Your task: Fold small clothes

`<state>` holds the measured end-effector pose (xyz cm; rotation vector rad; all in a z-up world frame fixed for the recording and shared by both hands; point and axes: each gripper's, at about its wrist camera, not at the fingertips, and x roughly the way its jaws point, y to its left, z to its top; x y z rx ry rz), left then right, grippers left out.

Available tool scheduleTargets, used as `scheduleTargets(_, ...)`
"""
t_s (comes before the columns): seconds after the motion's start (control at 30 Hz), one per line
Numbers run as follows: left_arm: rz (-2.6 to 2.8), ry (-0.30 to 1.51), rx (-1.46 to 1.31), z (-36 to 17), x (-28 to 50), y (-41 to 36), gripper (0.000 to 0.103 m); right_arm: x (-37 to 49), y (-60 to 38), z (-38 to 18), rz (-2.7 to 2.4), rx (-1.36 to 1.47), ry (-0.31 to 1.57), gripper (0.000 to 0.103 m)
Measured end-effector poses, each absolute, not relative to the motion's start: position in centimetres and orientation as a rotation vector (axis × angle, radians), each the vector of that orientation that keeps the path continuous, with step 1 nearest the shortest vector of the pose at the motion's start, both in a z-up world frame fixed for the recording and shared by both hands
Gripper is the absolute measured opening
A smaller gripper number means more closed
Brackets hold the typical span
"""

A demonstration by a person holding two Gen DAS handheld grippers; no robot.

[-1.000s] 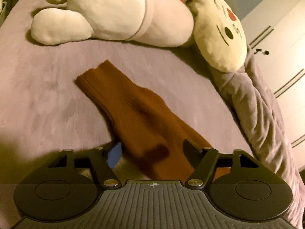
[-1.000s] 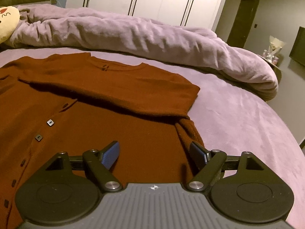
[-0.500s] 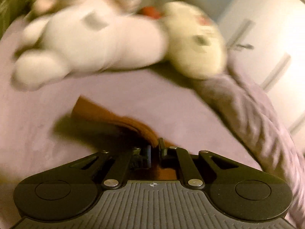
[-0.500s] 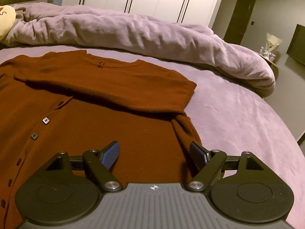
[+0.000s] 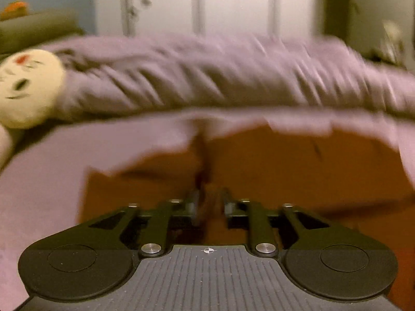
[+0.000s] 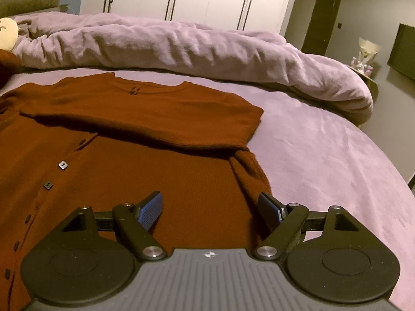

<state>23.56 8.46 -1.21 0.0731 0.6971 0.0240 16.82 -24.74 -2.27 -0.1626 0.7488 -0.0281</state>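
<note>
Now mid-fold. Cardigan [image 6: 155, 171] spread flat on the bed [image 6: 324, 155], buttons [image 6: 63, 165] up, so that edges can be brought over cleanly. One sleeve [image 6: 155, 114] already laid across the chest, just below the neckline, narrowing the shape for the next fold. Duvet [image 6: 181, 44] bunched along the far side of the bed, apart from the cardigan and out of the way.

Left hand-held gripper [image 5: 210, 204] over the cardigan [image 5: 285, 171] in a badly blurred view, pointing toward the duvet, plush [image 5: 26, 88] off at the left edge. Jaws narrowly parted, having just been opening. Brown cloth showing in the gap, with a dark streak running away in front of it. Probably the other sleeve, carried over the body and being let go there. Too smeared to say whether any cloth is caught on a pad, but no squeeze apparent.

Right hand-held gripper [image 6: 210, 207] spread wide, gripping nothing, low over the cardigan's near right part. A bunched ridge of knit just beside its right finger. Likely parked there ready to steady the body or pinch that edge.

Judged about halfway: sleeves in or nearly in, body yet to be doubled over. Main risk: a dropped sleeve landing twisted and needing smoothing.
</note>
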Motion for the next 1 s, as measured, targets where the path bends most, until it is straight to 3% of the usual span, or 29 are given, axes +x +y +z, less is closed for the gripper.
scheduleTargets(0.13,0.050,0.728,0.069,-3.5,20.9,7.8,0.056,16.9,-25.0,-1.8,-0.015,-0.137,0.748,0.081)
scheduleTargets(0.3,0.232,0.698,0.106,-3.5,17.8,11.5,0.060,17.9,-23.4,-0.9,0.092,-0.080,0.733,0.080)
scheduleTargets(0.4,0.322,0.705,0.131,-3.5,18.0,14.3,0.061,19.7,-21.2,-0.5,0.205,0.021,0.752,0.072)
scheduleTargets(0.47,0.366,0.701,0.123,-3.5,18.6,16.0,0.061,21.3,-19.7,-0.3,0.265,0.110,0.776,0.057)
scheduleTargets(0.53,0.385,0.700,0.109,-3.8,19.0,17.1,0.062,23.0,-18.2,-0.1,0.327,0.203,0.796,0.051)
scheduleTargets(0.87,0.423,0.723,0.071,-6.3,21.0,19.3,0.064,31.2,-11.9,-3.5,0.502,0.407,0.954,0.049)
scheduleTargets(1.0,0.420,0.711,0.094,-6.7,21.2,19.2,0.066,32.4,-10.5,-4.3,0.526,0.423,0.981,0.040)
